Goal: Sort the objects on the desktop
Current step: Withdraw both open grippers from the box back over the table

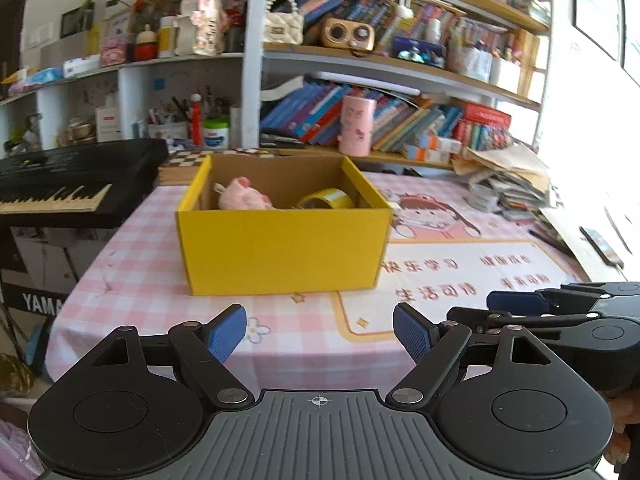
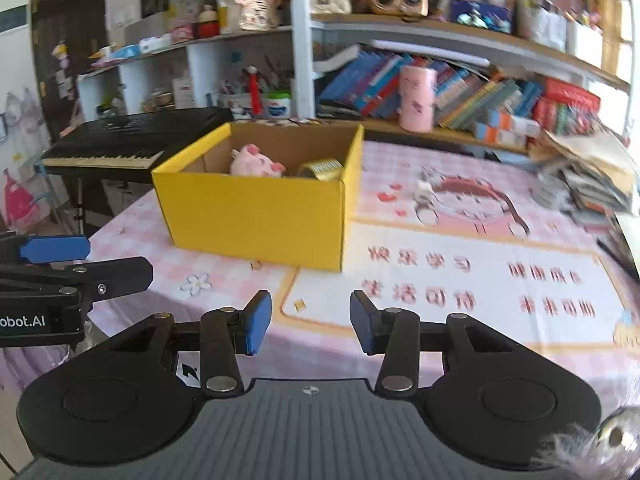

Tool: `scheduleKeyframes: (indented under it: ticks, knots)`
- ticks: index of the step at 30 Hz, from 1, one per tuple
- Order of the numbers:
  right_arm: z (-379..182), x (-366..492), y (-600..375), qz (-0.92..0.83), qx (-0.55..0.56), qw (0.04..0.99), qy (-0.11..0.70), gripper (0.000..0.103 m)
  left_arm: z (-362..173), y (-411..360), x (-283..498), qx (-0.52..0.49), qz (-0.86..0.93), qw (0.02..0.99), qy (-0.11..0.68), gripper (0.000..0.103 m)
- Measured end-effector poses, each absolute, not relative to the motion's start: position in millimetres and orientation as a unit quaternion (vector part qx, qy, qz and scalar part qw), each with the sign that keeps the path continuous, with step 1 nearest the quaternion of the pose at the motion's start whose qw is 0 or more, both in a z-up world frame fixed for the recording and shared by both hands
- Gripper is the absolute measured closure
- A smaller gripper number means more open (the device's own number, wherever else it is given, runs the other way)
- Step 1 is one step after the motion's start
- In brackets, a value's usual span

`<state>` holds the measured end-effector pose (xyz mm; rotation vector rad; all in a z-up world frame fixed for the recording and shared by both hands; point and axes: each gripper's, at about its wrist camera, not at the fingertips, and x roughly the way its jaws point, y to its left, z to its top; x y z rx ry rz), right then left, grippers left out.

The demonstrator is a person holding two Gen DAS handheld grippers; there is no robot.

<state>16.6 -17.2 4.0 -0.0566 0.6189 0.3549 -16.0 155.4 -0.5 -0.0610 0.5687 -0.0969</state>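
A yellow cardboard box (image 1: 280, 248) (image 2: 256, 220) stands open on the pink checked tablecloth. Inside it lie a pink plush pig (image 1: 244, 198) (image 2: 258, 166) and a yellow tape roll (image 1: 326, 200) (image 2: 322, 170). A small white figure (image 2: 424, 190) sits on the cloth to the right of the box. My left gripper (image 1: 320, 336) hovers in front of the box, open and empty. My right gripper (image 2: 311, 328) is beside it on the right, its blue pads (image 2: 258, 328) narrowly apart with nothing between them. Each gripper shows at the edge of the other's view.
A black piano keyboard (image 1: 60, 188) borders the table on the left. Bookshelves (image 1: 400, 76) with a pink cup (image 1: 356, 126) stand behind. A messy pile of papers and books (image 1: 508, 184) fills the far right corner, with a dark pen (image 1: 550, 240) near the right edge.
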Motion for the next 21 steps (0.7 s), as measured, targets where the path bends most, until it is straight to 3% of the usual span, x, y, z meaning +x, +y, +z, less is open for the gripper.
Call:
scheduleKeyframes:
  ticks: [21]
  knots:
    - [-4.9, -5.5, -57.8, 0.066, -0.002, 0.943, 0.327, 0.062, -11.2, 110.1, 1.1, 0.003, -0.166, 0.939, 0.302, 0.020]
